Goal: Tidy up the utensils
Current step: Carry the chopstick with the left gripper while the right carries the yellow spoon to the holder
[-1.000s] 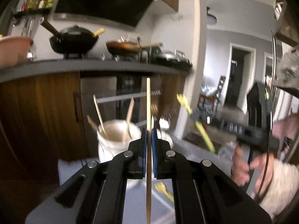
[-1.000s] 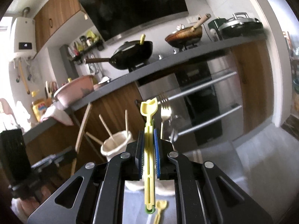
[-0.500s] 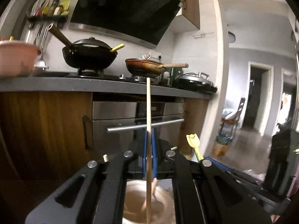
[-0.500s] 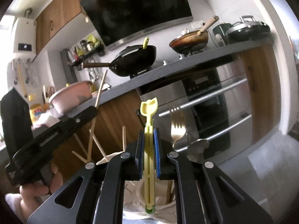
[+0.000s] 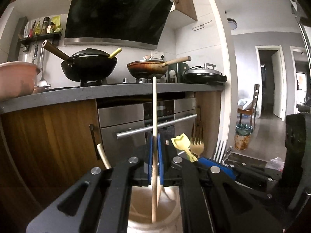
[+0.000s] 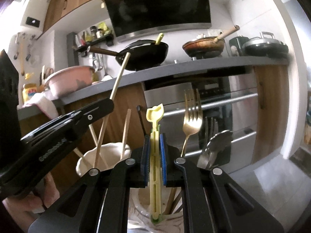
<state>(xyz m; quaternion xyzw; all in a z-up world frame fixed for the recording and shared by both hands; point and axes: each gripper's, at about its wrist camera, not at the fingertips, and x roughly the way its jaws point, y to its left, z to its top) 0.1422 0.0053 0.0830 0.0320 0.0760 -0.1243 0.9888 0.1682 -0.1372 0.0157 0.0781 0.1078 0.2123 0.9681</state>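
My left gripper (image 5: 154,155) is shut on a long wooden chopstick (image 5: 154,116). Its lower end hangs inside the mouth of a cream holder (image 5: 140,211) right below. That holder shows in the right wrist view (image 6: 108,149) with several chopsticks in it. My right gripper (image 6: 154,155) is shut on a yellow plastic utensil (image 6: 154,116), held upright over a second holder (image 6: 140,200) that carries a gold fork (image 6: 191,114) and a steel spoon (image 6: 215,147). The left gripper (image 6: 81,120) appears at the left of the right wrist view.
A dark kitchen counter (image 5: 97,91) runs behind, with a black wok (image 5: 89,66), a frying pan (image 5: 147,69) and a pink pot (image 5: 15,79). A steel oven (image 5: 145,120) with a bar handle sits below. A doorway (image 5: 270,81) opens on the right.
Both grippers have moved forward and down over the holders. The chopstick's lower end now dips into the cream holder, and the yellow utensil hangs over the fork-and-spoon holder.
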